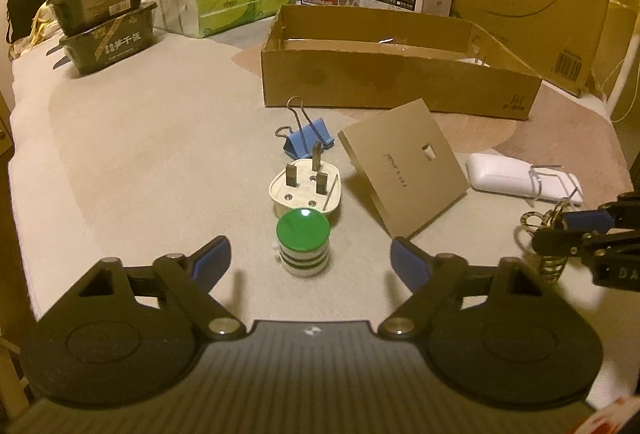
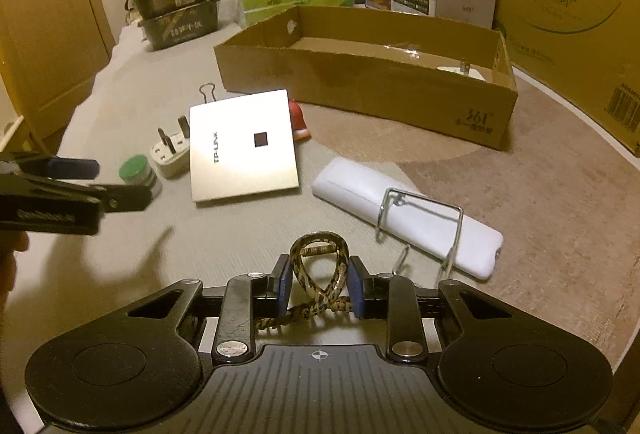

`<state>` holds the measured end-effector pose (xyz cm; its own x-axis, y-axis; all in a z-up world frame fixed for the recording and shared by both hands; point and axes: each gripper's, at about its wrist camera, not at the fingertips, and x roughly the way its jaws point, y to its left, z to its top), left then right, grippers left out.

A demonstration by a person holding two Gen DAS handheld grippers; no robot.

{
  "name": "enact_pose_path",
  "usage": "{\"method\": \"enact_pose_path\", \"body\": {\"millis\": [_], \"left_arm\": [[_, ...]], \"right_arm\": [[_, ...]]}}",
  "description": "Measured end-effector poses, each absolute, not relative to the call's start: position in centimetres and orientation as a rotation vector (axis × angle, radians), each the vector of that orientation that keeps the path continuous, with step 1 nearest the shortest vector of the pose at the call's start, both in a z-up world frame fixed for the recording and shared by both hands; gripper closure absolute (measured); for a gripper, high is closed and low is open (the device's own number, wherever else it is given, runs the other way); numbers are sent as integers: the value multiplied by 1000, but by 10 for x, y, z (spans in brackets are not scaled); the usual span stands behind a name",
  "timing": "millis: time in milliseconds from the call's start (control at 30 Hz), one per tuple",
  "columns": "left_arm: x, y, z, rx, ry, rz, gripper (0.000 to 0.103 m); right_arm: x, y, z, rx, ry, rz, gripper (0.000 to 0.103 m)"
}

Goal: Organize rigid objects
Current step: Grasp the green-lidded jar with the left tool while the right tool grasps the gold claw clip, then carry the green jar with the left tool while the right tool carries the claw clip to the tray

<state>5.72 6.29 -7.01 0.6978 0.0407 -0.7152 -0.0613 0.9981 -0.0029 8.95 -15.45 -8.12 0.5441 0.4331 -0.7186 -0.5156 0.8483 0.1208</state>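
The open box (image 2: 360, 82) sits at the back of the table, with the wall plate (image 2: 244, 146), plug (image 1: 306, 188) and green-capped spool (image 1: 303, 248) in front of it. The left gripper (image 1: 310, 260) stands open, straddling the spool without touching; lower it squarely, then close below the cap. The right gripper (image 2: 318, 288) is clamped on a patterned clip (image 2: 320, 274), perhaps a hair clip, ready to lift toward the box.

Two gripper-mounted fisheye views, angled down over the bench

Each looks forward along its own fingers, close above the surface; both share the open cardboard box (image 1: 396, 82) (image 2: 360, 82), green-capped cylinder (image 1: 303, 246) (image 2: 136, 170) and white plug (image 1: 306, 190) (image 2: 170, 154).
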Motion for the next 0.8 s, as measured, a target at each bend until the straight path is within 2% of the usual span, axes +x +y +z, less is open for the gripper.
{"method": "enact_pose_path", "body": {"millis": [100, 200, 267, 533, 800], "left_arm": [[64, 65, -74, -26, 801, 52, 27], [69, 66, -78, -26, 814, 46, 36], [71, 68, -80, -31, 823, 42, 47], [71, 70, -82, -25, 829, 49, 72], [67, 71, -78, -24, 830, 60, 72]], "right_arm": [[92, -153, -80, -108, 817, 565, 74], [94, -150, -80, -107, 816, 564, 74], [96, -149, -81, -105, 816, 564, 74], [102, -145, -80, -102, 817, 563, 74], [101, -145, -79, -96, 814, 560, 74]]}}
